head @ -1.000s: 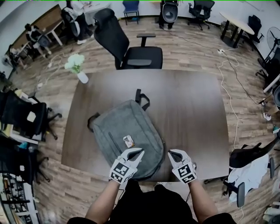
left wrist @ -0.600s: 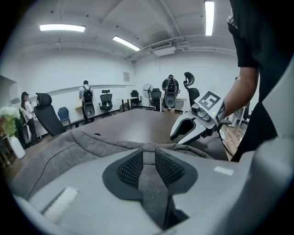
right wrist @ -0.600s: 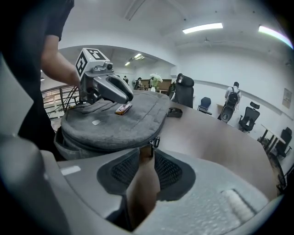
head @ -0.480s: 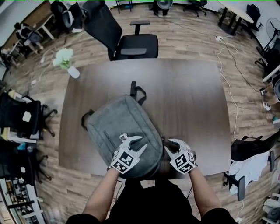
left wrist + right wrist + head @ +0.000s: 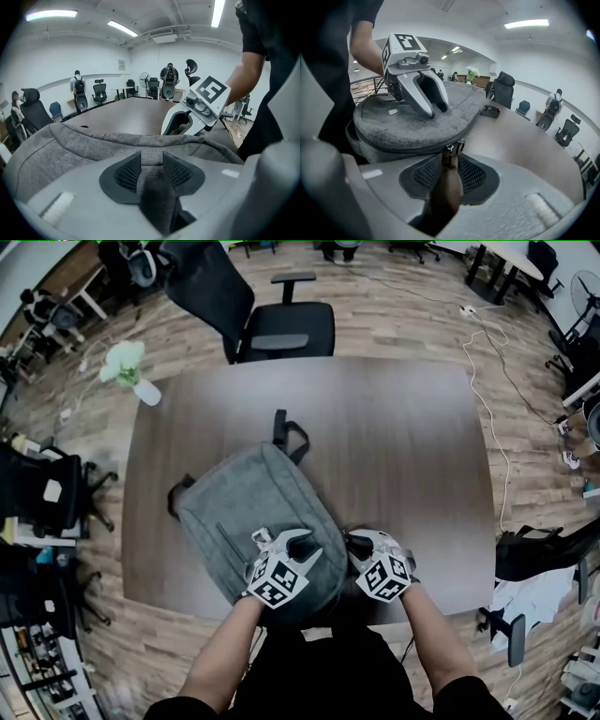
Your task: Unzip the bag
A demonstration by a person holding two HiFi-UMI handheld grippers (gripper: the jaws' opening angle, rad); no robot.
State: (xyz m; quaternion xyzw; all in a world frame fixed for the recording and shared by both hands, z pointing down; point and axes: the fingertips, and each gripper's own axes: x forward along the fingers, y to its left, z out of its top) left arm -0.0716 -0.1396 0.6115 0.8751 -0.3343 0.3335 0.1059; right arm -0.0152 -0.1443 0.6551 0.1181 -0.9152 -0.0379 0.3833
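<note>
Head view: the soft grey woven-fabric backpack [image 5: 248,507] lies flat on the dark brown wooden table [image 5: 403,446], its rounded top at the near edge. The step in hand looks like reaching for the zip. The left gripper [image 5: 300,542] sits over the backpack's near top. Its jaws have just opened, and the ribbed black pads stand apart with grey cloth in the gap, seemingly unpinched. The right gripper [image 5: 353,542], just beside it, has also just opened. Two small metal zip pulls [image 5: 455,147] stand at its tips, not yet clamped. Next it should ease forward and close on one pull while the left steadies the fabric.
</note>
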